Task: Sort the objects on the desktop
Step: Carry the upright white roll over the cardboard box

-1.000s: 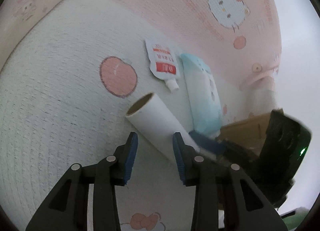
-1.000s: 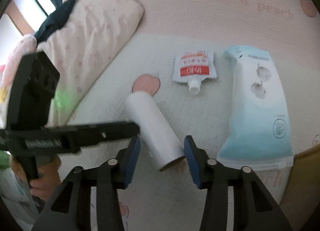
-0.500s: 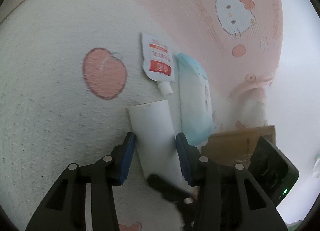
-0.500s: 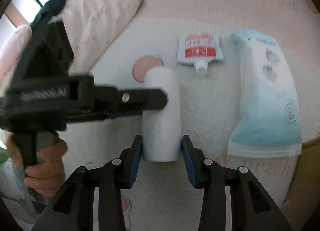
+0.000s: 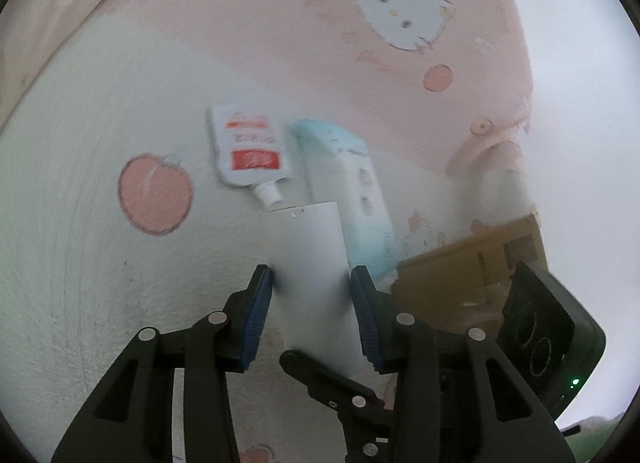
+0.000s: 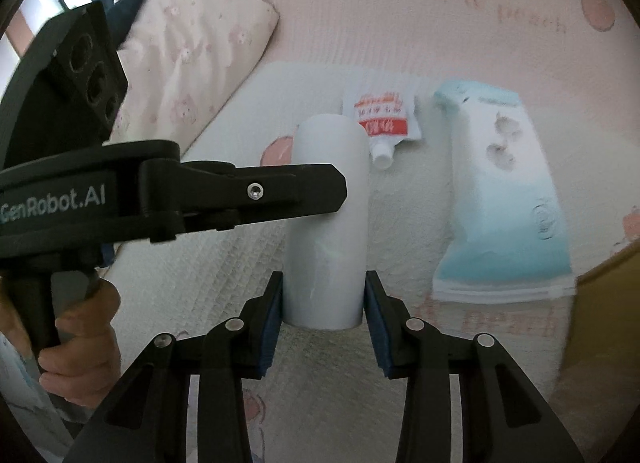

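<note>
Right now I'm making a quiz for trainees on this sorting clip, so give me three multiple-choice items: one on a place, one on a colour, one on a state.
1. Where does the spout pouch lie?
A. Between the white tube and the blue-and-white pack
B. Inside the cardboard box
C. On the pillow

2. What colour is the band on the pouch's label?
A. Green
B. Red
C. Black

3. How is the white tube held?
A. It lies untouched
B. Only the left gripper has it
C. The left and the right gripper each have it between their jaws

Answers: 1 A, the pouch sits on the blanket between those two. 2 B, a red block shows on the label. 3 C, each wrist view shows the tube between that gripper's blue pads.
</note>
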The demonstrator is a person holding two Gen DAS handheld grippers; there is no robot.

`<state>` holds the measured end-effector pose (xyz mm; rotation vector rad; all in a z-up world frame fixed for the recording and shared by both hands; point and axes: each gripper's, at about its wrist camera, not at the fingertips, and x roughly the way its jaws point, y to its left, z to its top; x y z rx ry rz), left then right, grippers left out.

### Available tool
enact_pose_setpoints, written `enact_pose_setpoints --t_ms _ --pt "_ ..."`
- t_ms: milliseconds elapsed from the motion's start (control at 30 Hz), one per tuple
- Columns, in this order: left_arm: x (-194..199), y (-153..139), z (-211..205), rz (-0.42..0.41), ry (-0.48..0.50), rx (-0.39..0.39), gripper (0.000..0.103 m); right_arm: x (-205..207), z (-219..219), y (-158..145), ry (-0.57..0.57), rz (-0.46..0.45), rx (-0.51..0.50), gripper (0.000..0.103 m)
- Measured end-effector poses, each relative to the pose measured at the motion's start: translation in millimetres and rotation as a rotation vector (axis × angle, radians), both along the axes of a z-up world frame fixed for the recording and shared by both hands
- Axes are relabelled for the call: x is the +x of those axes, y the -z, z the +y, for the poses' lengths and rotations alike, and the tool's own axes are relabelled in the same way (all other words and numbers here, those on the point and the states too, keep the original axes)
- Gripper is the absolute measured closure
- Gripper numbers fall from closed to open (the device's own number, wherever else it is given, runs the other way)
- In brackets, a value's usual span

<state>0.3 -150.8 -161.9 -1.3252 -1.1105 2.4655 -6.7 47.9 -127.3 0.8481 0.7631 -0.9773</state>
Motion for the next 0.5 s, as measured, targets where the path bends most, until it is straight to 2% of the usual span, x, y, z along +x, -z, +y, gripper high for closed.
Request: enact_pose_setpoints --t_ms 167,333,433,500 --pt "-4.0 -41.8 21.2 0.084 0.064 -0.1 0.059 -10.6 7.6 -29.2 0.021 0.053 -0.086 0.067" --pt "-6.9 -91.6 47.3 0.204 0.133 -0.209 0.06 -27.5 15.6 -66.4 0.097 0.039 -0.154 0.067" --pt "-7.7 -115.1 58.6 0.271 0.162 -0.247 0.06 -28.4 18.0 -90.5 0.138 0.028 -0.199 0.067" --pt "-9.6 -127.2 63.8 0.295 0.17 -0.243 0.06 -32.9 22.0 -103.4 0.152 0.026 -0.223 0.067"
